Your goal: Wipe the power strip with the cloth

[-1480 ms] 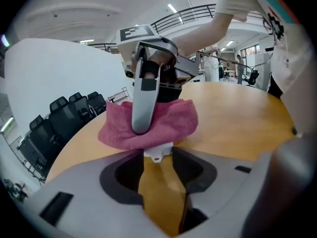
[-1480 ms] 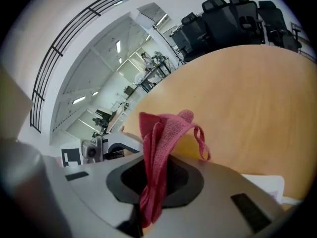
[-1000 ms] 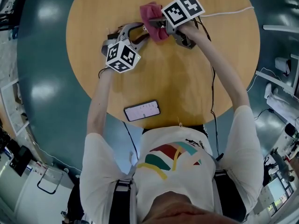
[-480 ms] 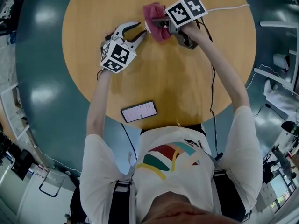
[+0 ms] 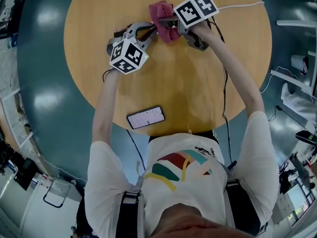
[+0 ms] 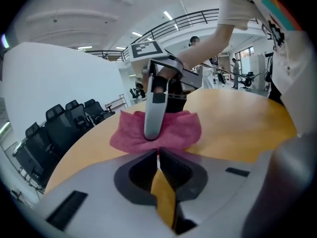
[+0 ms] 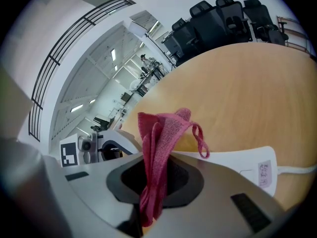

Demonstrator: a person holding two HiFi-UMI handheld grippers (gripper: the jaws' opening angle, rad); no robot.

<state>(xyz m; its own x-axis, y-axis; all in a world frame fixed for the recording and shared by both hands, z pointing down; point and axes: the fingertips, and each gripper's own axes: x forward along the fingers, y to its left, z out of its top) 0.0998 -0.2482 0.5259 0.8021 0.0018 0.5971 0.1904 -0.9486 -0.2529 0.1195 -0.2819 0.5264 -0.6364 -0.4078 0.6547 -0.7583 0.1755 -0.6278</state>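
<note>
Pink cloth, pinched in the right tongs, lies over the white power strip on the worktop, ready to rub. The left tongs have just been closing and are almost together, nothing visibly between, probably to brace.

The loosely bunched terry cloth is deep pink. The flat plastic power strip is white, as is its cable running toward 2 o'clock. The round wooden surface is honey-yellow and the floor teal. The grey left gripper and right gripper each bear a cube of black-and-white squares.
</note>
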